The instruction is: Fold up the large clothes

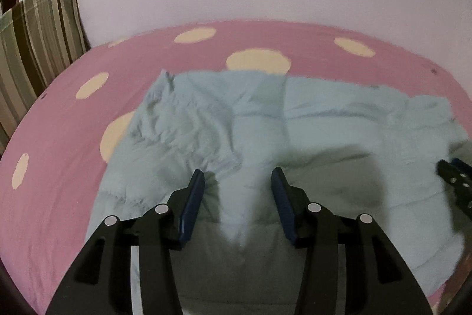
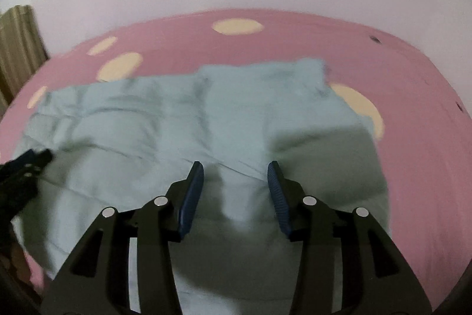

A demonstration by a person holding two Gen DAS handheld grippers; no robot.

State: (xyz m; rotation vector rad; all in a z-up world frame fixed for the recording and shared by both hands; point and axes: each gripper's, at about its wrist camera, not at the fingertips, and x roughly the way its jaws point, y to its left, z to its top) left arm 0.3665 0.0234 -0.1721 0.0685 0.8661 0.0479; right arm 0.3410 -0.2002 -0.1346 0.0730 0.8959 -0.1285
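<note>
A light blue garment [image 1: 265, 120] lies spread and wrinkled on a pink sheet with cream dots [image 1: 59, 138]. It also shows in the right wrist view [image 2: 177, 120]. My left gripper [image 1: 237, 176] is open just above the garment's near part, with cloth below the gap between its blue pads. My right gripper [image 2: 235, 169] is open too, low over the garment's near right part. Each gripper shows at the edge of the other's view: the right one [image 1: 454, 176], the left one [image 2: 26, 164].
The pink dotted sheet [image 2: 413, 138] covers a bed that runs to a plain pale wall. A striped brown and green cushion [image 1: 38, 43] leans at the far left corner, also seen in the right wrist view [image 2: 17, 49].
</note>
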